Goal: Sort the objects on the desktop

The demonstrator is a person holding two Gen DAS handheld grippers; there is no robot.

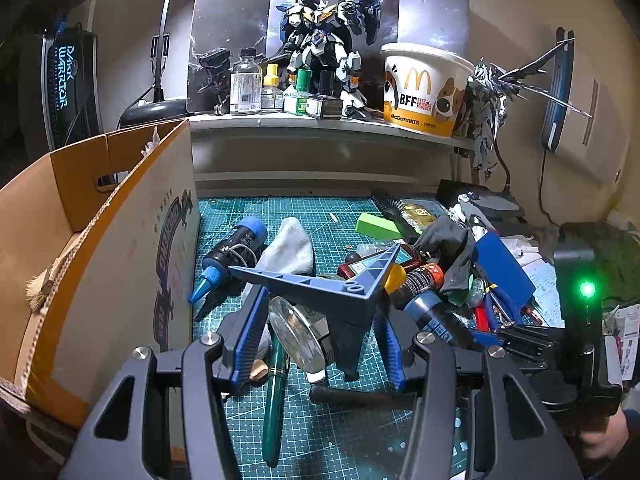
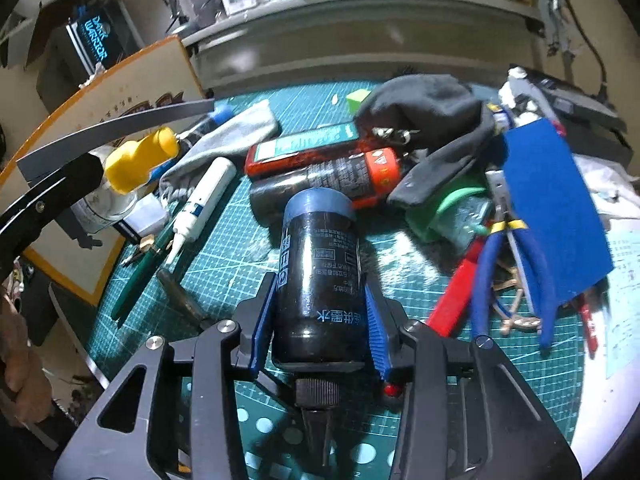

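The right hand-held gripper (image 2: 320, 320) is closed on a dark ink bottle (image 2: 320, 276), its blue pads pressed against the lower body from both sides. The bottle's long axis runs along the fingers, near to far: the blue-banded flat end points far, toward the clutter, and the black ribbed cap with its tapered nozzle points near, back into the gripper's throat. It looks like a rigid, glossy plastic cylinder, fairly weighty if full and likely slippery, so a hold across the mid-body, as now, seems sounder than one on the narrow nozzle.

The left hand-held gripper (image 1: 320, 332) stands about half open, its pads bearing on a blue triangular plastic bracket (image 1: 320, 284) that sits above the green cutting mat (image 1: 320, 432); it appears gripped by its dark lower web. The bracket looks stiff and light, its long ribbed arm pointing left toward the cardboard box (image 1: 100, 240) at the bench's left edge, the shorter arm rising far-right. A second blue-tipped bottle (image 1: 232, 256) lies on the mat beside a grey sock (image 1: 288, 248).
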